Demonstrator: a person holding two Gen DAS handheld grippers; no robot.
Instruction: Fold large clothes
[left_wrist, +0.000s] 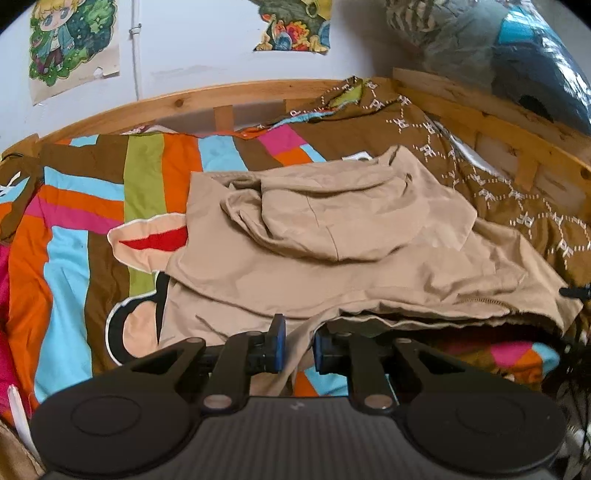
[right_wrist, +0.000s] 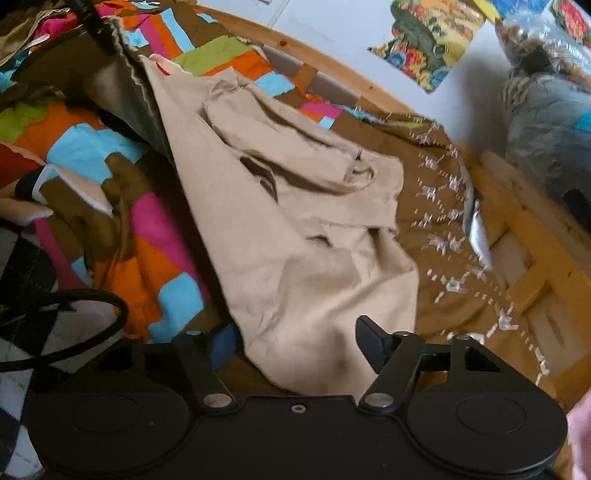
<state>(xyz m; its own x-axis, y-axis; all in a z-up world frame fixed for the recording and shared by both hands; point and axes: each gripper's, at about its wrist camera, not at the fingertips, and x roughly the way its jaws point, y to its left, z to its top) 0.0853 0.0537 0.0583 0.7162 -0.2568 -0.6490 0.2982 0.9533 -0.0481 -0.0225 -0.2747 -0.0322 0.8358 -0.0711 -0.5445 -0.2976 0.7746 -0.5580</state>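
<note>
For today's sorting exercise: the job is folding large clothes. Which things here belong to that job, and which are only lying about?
Part of the job:
beige garment
left gripper, shut on the garment's hem
right gripper, open around a garment corner

Just lying about:
patchwork quilt
wooden bed frame
posters
plastic-wrapped bundle
black cable

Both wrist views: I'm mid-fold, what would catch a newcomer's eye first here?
The big beige garment lies rumpled across the middle of the bed, its near hem lifted. Under it spreads a loud patchwork bedcover of orange, blue, pink and brown. The left gripper has beige cloth between its nearly shut jaws; the right gripper stands wide open around a corner of the garment.
</note>
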